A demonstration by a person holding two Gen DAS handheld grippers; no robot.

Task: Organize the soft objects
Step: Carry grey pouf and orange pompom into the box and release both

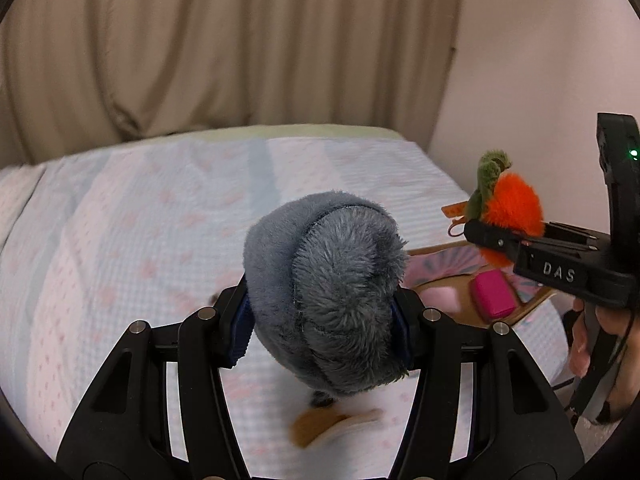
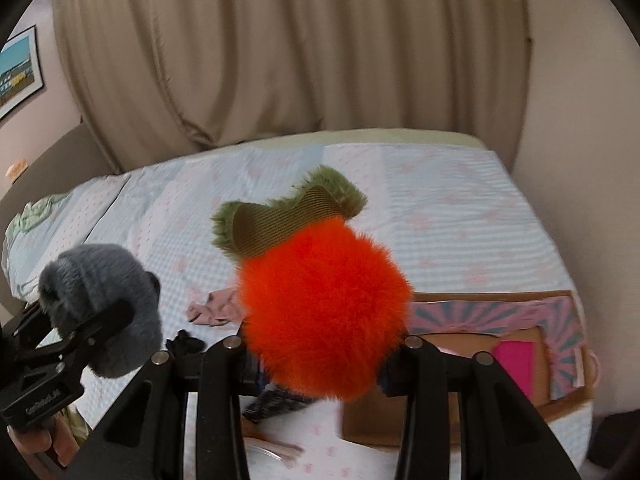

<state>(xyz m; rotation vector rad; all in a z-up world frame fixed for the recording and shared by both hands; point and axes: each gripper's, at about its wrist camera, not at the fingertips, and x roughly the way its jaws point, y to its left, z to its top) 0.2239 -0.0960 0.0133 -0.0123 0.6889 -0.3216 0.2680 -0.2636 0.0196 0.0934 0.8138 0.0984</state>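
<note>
Holding one toy apiece, both grippers hang above the bed. Left gripper: jaws part-way closed, pads pressed into the sides of a grey plush toy, which bulges between and above them. Right gripper: jaws drawn in as far as they go on an orange plush toy with a green leafy top; the fur spills out over both fingers. In the left wrist view the same orange toy sits pinched in the right gripper, above the cardboard box.

Landmark: the cardboard box, lying open on the bedspread near the bed's right edge, its flaps patterned in pink. Inside it, a magenta item and something pale pink beside it, too blurred to name. Orange toy is above the box's near-left side; grey toy is left of the box, well clear of it, over bare bedspread.

Left of the box on the bedspread: a crumpled pink cloth, a small black item, a dark striped piece partly hidden under the orange toy. A tan blurred object lies under the grey toy.

Judgement: task partly done. At least two things boxed, two in hand and not yet placed, several loose pieces apparently left to collect.
</note>
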